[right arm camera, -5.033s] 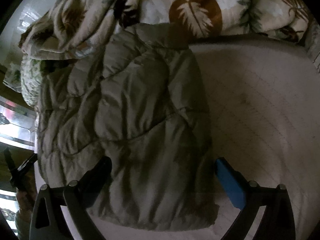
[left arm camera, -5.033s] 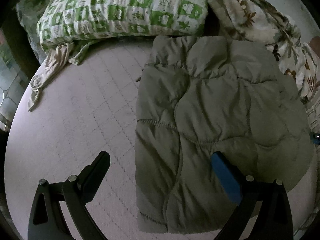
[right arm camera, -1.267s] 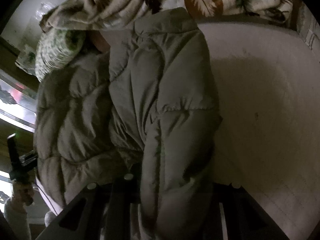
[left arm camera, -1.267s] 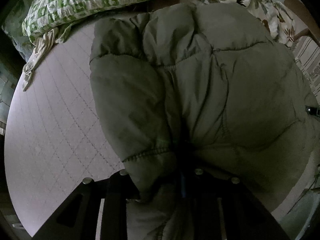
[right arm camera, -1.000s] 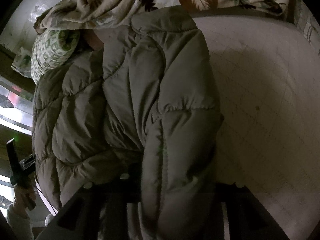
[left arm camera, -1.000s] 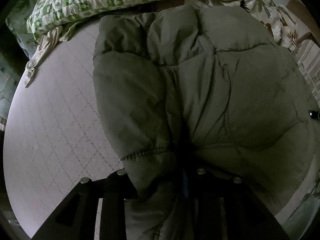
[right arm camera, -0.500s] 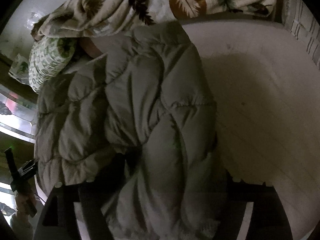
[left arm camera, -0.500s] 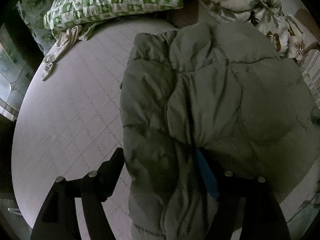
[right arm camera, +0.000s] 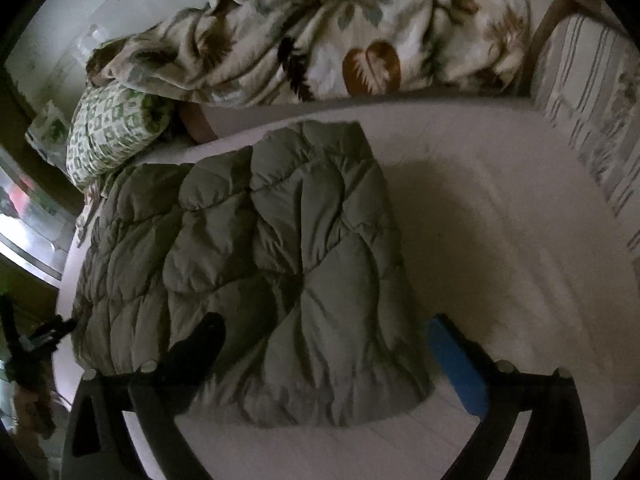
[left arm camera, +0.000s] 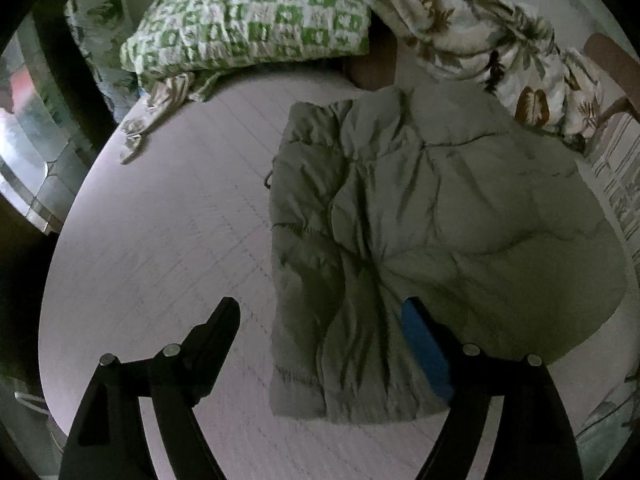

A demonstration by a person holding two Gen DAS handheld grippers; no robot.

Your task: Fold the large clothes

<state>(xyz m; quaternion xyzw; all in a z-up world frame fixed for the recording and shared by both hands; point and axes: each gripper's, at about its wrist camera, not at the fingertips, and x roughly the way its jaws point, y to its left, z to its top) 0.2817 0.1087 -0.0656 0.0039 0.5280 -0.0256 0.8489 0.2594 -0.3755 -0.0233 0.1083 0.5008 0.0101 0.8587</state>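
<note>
An olive quilted puffer jacket lies spread and rumpled on the pale bed sheet. In the left wrist view my left gripper hovers above the jacket's near left edge. Its jaws are opening and its pads touch nothing. The right wrist view shows the same jacket from its other side. My right gripper hangs over the near hem with its jaws opening wide. The cloth lies below and between its fingers, apart from both pads.
A green-and-white checked pillow and a leaf-print blanket are heaped along the far side of the bed. The same blanket fills the top of the right wrist view. Bare sheet stretches right of the jacket. The bed's edge curves down the left.
A second ago both grippers were shut on bunched folds of the jacket. Both have opened, let the cloth drop, and drawn up and back. The jacket now lies flatter.
</note>
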